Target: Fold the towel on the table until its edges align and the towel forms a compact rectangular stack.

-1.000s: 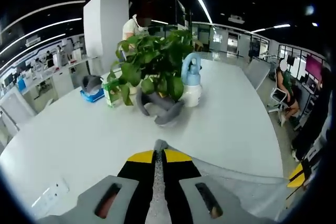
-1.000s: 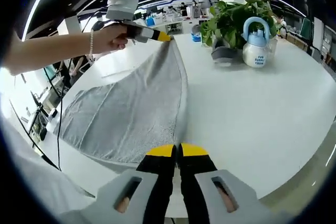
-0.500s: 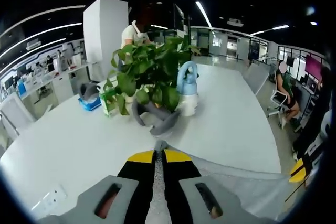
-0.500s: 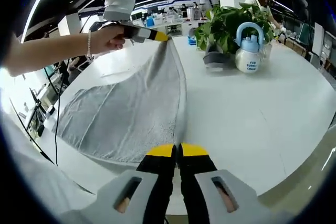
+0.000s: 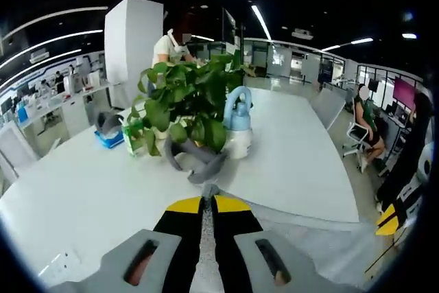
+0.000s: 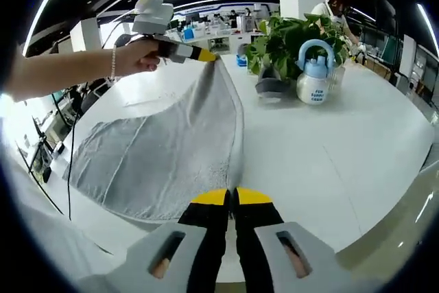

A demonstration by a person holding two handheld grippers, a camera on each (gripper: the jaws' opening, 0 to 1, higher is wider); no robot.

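Grey towel (image 6: 168, 149) lifted off white table (image 6: 329, 149), sagging between corners: soft, light, limp. Left gripper (image 6: 206, 55) and right gripper (image 6: 232, 197) each clamped on corner; corner grips suit fold.

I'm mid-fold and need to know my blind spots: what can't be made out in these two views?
- Towel near edge, right gripper view: hidden behind the right hand-held gripper.
- Towel far corner, left gripper view: only a sliver shows between the shut jaws of the left hand-held gripper.
- Spray bottle label, right gripper view: too small to read.
- Plant pot, left gripper view: hidden by leaves.
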